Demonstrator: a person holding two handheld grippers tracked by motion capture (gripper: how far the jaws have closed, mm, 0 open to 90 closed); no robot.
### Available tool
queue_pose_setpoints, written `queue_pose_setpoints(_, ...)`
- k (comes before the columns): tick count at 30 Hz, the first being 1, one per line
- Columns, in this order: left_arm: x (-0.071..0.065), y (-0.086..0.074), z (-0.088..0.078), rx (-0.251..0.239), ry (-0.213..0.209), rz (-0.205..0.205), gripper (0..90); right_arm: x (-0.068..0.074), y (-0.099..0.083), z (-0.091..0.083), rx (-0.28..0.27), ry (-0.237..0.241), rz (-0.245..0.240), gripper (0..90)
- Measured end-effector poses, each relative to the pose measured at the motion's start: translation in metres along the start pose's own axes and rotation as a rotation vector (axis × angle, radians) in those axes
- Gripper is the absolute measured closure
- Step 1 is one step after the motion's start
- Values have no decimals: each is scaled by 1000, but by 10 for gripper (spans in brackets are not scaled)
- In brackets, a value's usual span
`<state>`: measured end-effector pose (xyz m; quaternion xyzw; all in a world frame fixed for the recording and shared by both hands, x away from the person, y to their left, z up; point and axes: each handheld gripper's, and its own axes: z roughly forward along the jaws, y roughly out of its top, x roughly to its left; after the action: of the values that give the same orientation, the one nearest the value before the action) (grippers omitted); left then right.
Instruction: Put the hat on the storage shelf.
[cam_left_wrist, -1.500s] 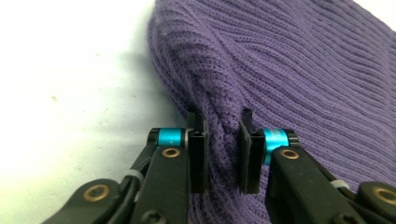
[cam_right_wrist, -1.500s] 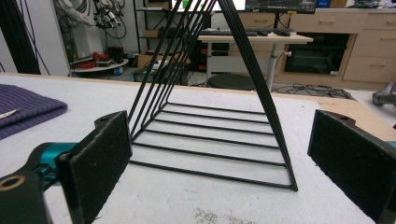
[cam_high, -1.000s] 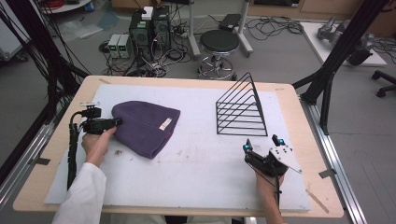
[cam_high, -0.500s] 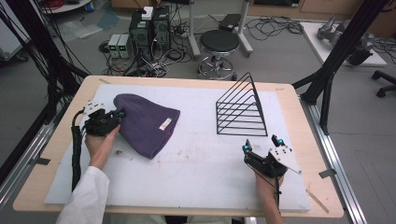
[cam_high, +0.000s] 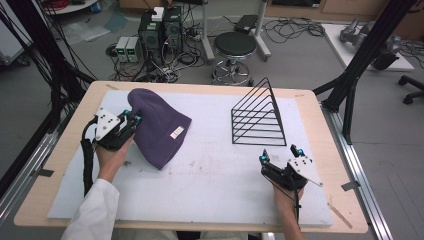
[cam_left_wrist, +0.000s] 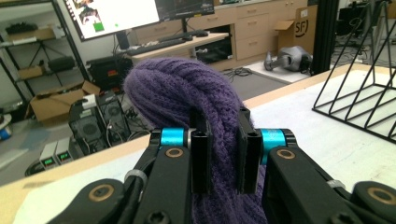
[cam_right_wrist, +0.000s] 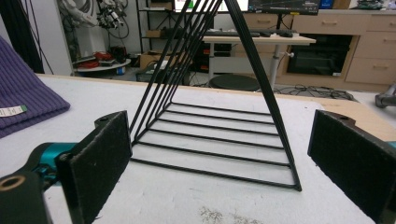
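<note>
Beanie (cam_high: 161, 126) lies far-left on the table, long axis diagonal; my left gripper (cam_high: 131, 118) clamps its left edge. Right gripper (cam_high: 280, 155), jaws wide, sits well apart facing the wire rack (cam_high: 257, 117).

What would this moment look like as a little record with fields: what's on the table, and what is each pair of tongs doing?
Surface: white mat on a wooden table
Main item: purple knit hat, with a small white label
Left tongs: shut on a fold of the purple knit hat, pinched between the pads
Right tongs: open, nothing between the pads, pointing toward the rack
Other item: black wire rack, standing on the mat, apart from the hat
Person: one hand on each pair of tongs, white sleeve at the left
</note>
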<state>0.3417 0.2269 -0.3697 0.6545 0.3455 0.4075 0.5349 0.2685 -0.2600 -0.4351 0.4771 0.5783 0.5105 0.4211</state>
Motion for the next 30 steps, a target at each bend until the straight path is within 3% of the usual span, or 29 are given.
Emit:
queue_pose_setpoints(7, -7, 8, -2, -64, 17, 50, 795, 0, 0, 0, 1, 0, 3, 55)
queue_pose_setpoints(11, -13, 27, -9, -168, 37, 104, 797, 0, 0, 0, 1, -2, 1, 55)
queue_pose_setpoints(15, -15, 42, -12, -214, 34, 128, 797, 0, 0, 0, -4, -2, -4, 55)
queue_pose_setpoints(19, -16, 52, -17, -247, 24, 138, 796, -1, 0, 0, -5, -3, 0, 55)
queue_pose_setpoints(30, -35, 76, -24, -304, -69, 200, 795, 0, 1, -1, -14, -7, 2, 55)
